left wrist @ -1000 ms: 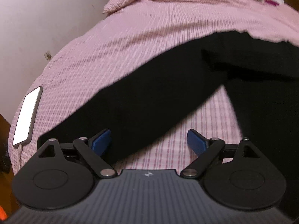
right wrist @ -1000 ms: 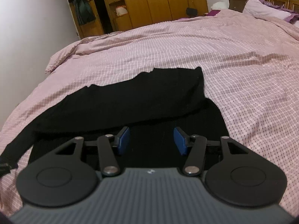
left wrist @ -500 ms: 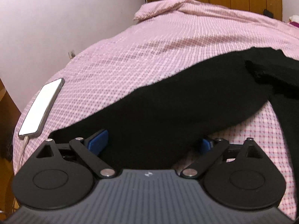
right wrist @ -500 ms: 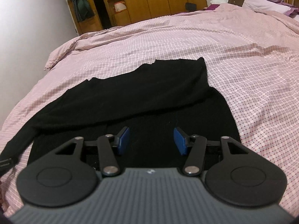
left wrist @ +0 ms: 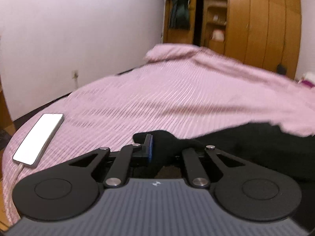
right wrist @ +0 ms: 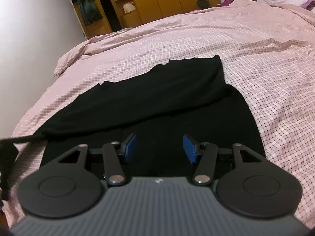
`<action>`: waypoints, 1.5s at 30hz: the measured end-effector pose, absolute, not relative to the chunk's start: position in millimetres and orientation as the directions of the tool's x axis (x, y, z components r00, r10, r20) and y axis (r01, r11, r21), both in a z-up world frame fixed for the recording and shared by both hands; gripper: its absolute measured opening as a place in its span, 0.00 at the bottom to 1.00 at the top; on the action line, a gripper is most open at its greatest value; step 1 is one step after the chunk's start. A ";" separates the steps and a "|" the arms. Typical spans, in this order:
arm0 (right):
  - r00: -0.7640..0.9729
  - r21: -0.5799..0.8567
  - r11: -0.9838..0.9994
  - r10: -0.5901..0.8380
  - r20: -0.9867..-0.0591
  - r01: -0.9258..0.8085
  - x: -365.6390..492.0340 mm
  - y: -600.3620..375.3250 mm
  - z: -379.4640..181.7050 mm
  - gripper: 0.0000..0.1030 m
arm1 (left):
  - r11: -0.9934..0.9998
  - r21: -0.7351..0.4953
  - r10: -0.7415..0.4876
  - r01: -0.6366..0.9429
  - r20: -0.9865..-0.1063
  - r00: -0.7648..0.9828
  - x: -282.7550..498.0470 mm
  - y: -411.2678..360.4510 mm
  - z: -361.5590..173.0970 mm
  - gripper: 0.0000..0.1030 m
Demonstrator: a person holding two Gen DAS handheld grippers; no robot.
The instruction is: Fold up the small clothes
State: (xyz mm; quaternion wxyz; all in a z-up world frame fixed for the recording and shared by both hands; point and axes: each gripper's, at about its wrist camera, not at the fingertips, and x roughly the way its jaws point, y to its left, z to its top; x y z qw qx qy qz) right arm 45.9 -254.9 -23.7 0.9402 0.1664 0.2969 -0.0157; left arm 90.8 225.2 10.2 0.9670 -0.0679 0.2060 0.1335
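Left gripper (left wrist: 165,147) clenches a black garment's (right wrist: 157,98) sleeve end, lifted for folding across; right gripper (right wrist: 160,146) hovers released above the garment on the bed (right wrist: 256,49)

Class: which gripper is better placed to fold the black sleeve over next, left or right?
Left. The left gripper is shut on the sleeve; the right gripper hangs open above the black garment.

Pink checked bedspread (right wrist: 246,39); wooden wardrobes (left wrist: 256,19) behind; white wall (left wrist: 78,29) left.
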 end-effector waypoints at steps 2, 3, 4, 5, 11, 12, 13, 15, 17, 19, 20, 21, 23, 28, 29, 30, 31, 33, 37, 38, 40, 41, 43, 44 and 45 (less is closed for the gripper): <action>0.826 0.314 0.941 0.074 -0.559 0.128 44.4 -257.0 -23.7 0.53 | 0.961 -0.088 0.211 -0.263 -0.380 0.901 89.1 213.4 24.6 0.10; 0.827 0.319 0.939 0.076 -0.557 0.128 43.7 -258.2 -23.7 0.53 | 0.964 -0.094 0.201 -0.251 -0.364 0.909 88.2 207.3 31.4 0.10; 0.829 0.323 0.938 0.077 -0.554 0.129 42.7 -259.2 -23.6 0.53 | 0.966 -0.101 0.190 -0.238 -0.349 0.918 87.3 201.0 37.4 0.10; 0.830 0.326 0.936 0.077 -0.552 0.130 41.9 -260.6 -23.6 0.53 | 0.969 -0.111 0.173 -0.222 -0.336 0.926 87.7 194.8 43.5 0.10; 0.839 0.342 0.930 0.075 -0.540 0.137 36.1 -269.6 -25.0 0.53 | 0.982 -0.137 0.083 -0.130 -0.306 0.948 98.3 152.8 66.4 0.10; 0.840 0.345 0.929 0.074 -0.538 0.139 35.0 -270.7 -25.1 0.53 | 0.984 -0.137 0.067 -0.113 -0.304 0.950 99.9 144.6 68.6 0.10; 0.841 0.346 0.928 0.073 -0.535 0.140 33.9 -272.2 -25.3 0.53 | 0.987 -0.130 0.053 -0.096 -0.302 0.952 101.7 134.9 70.4 0.10; 0.843 0.347 0.927 0.070 -0.533 0.143 32.8 -275.0 -25.6 0.53 | 0.991 -0.115 0.029 -0.067 -0.306 0.952 105.8 116.9 72.4 0.10; 0.845 0.352 0.924 0.067 -0.530 0.148 31.7 -278.4 -26.6 0.53 | 0.991 -0.129 -0.006 -0.039 -0.334 0.942 112.0 104.8 70.8 0.10; 0.846 0.360 0.920 0.065 -0.529 0.155 31.2 -282.0 -28.1 0.53 | 0.989 -0.145 -0.037 -0.018 -0.361 0.932 117.8 94.5 66.9 0.10; 0.846 0.364 0.918 0.063 -0.529 0.159 30.6 -284.0 -28.9 0.53 | 0.991 -0.137 -0.046 -0.006 -0.373 0.927 120.3 86.7 64.1 0.10; 0.846 0.367 0.916 0.062 -0.529 0.162 30.5 -285.4 -29.9 0.53 | 0.992 -0.123 -0.049 0.002 -0.381 0.924 122.7 80.2 60.0 0.10; 0.843 0.375 0.911 0.061 -0.534 0.172 30.5 -288.4 -32.8 0.53 | 0.996 -0.090 -0.060 0.026 -0.410 0.910 125.3 65.9 49.2 0.10; 0.834 0.383 0.905 0.059 -0.548 0.188 28.8 -292.8 -40.4 0.53 | 0.990 -0.122 -0.123 0.068 -0.532 0.838 138.8 50.5 10.7 0.13; 0.832 0.385 0.903 0.060 -0.551 0.190 28.7 -294.0 -42.0 0.53 | 0.988 -0.138 -0.136 0.070 -0.555 0.821 141.3 49.4 2.6 0.16; 0.830 0.387 0.902 0.061 -0.554 0.193 28.6 -295.2 -43.5 0.53 | 0.985 -0.154 -0.148 0.071 -0.578 0.803 144.1 48.4 -5.1 0.24; 0.829 0.391 0.899 0.062 -0.557 0.195 28.4 -296.3 -44.9 0.53 | 0.984 -0.166 -0.153 0.066 -0.598 0.787 148.8 51.3 -14.7 0.28; 0.827 0.397 0.896 0.067 -0.559 0.196 28.2 -297.7 -46.7 0.53 | 0.987 -0.156 -0.137 0.047 -0.632 0.763 156.7 52.3 -31.6 0.47; 0.824 0.404 0.895 0.078 -0.561 0.190 27.7 -297.2 -48.1 0.53 | 0.991 -0.125 -0.114 0.043 -0.642 0.758 149.0 46.7 -40.9 0.57; 0.825 0.400 0.897 0.079 -0.560 0.186 27.9 -296.0 -47.3 0.53 | 0.992 -0.120 -0.111 0.043 -0.643 0.758 144.2 47.8 -38.7 0.63; 0.829 0.391 0.905 0.085 -0.552 0.167 28.2 -291.9 -44.4 0.53 | 0.992 -0.117 -0.111 0.046 -0.645 0.756 133.2 54.7 -29.3 0.70; 0.832 0.389 0.908 0.089 -0.547 0.158 28.4 -290.7 -43.0 0.53 | 0.992 -0.119 -0.116 0.052 -0.640 0.759 126.0 58.8 -24.6 0.75; 0.837 0.386 0.912 0.100 -0.537 0.139 28.2 -285.8 -40.0 0.53 | 0.993 -0.110 -0.110 0.052 -0.623 0.775 105.7 67.5 -11.8 0.80; 0.838 0.385 0.914 0.106 -0.535 0.130 28.3 -283.8 -39.0 0.53 | 0.994 -0.099 -0.100 0.049 -0.611 0.785 97.2 72.7 -6.3 0.83; 0.839 0.383 0.916 0.110 -0.533 0.123 28.0 -282.1 -38.3 0.53 | 0.995 -0.087 -0.086 0.043 -0.599 0.796 88.9 78.4 -1.4 0.84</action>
